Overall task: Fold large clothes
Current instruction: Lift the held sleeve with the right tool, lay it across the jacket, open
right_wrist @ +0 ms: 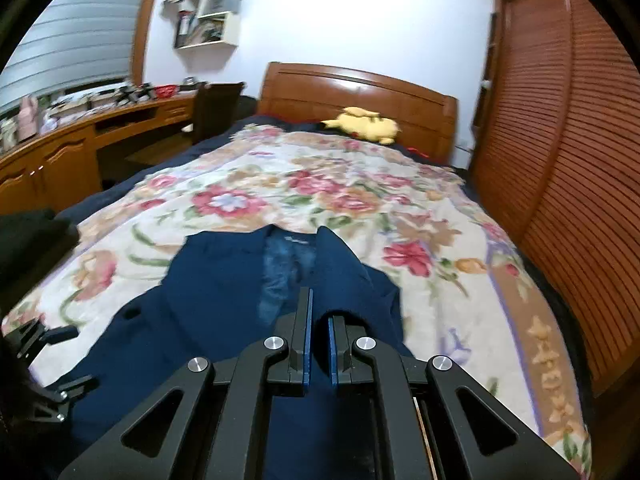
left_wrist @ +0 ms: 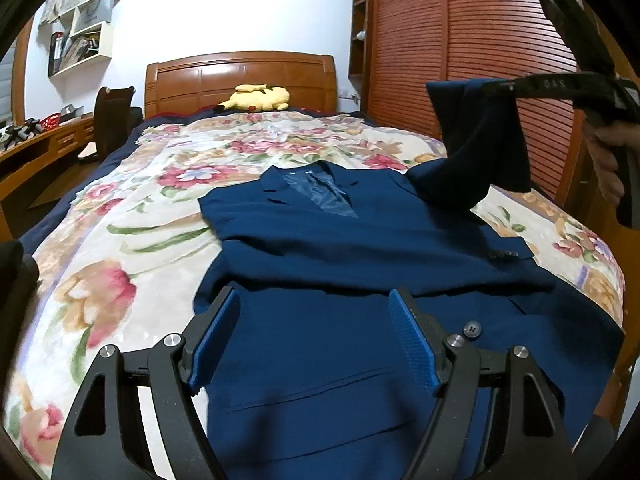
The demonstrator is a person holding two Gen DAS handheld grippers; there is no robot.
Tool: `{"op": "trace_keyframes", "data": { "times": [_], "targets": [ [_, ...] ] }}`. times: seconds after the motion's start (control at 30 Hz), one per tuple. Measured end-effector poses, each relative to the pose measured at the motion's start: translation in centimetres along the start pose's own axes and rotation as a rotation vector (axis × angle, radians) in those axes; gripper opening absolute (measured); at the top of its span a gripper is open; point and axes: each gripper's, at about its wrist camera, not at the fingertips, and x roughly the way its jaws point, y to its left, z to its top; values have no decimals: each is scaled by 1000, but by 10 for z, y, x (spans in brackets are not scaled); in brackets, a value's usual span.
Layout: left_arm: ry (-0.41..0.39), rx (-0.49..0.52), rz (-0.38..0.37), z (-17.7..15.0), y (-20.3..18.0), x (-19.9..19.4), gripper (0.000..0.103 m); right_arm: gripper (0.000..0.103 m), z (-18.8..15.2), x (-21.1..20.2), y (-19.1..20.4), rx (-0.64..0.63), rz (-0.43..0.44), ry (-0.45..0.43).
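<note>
The left hand-held gripper (left_wrist: 314,336) hovers over the lower front of a dark navy-blue suit jacket (left_wrist: 360,248), its blue ribbed pads (left_wrist: 416,344) standing wide apart with nothing between them. The right hand-held gripper (left_wrist: 490,87), seen from the left wrist view at the upper right with a hand (left_wrist: 610,156) on its grip, has its jaws nearly closed and pinches the cuff end of the jacket's sleeve (left_wrist: 480,148), lifting it above the bed so the sleeve hangs down to the shoulder. In its own view the narrow blue pads (right_wrist: 306,336) clamp a fold of the navy cloth (right_wrist: 224,292).

The jacket lies face up, collar towards the headboard, on a cream floral blanket (left_wrist: 140,216) covering the bed. A yellow plush toy (left_wrist: 258,98) rests against the brown wooden headboard (left_wrist: 240,76). A slatted reddish-brown wardrobe (left_wrist: 480,40) stands at the right and a wooden desk (right_wrist: 80,136) at the left.
</note>
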Motion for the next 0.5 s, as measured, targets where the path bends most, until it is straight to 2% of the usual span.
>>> {"op": "trace_keyframes", "data": {
  "times": [0.27, 0.5],
  "targets": [
    [-2, -8, 6, 0, 8, -2, 77, 6, -17, 20, 24, -51, 88, 91],
    [-4, -9, 7, 1, 11, -3, 77, 6, -54, 52, 30, -47, 136, 202]
  ]
}}
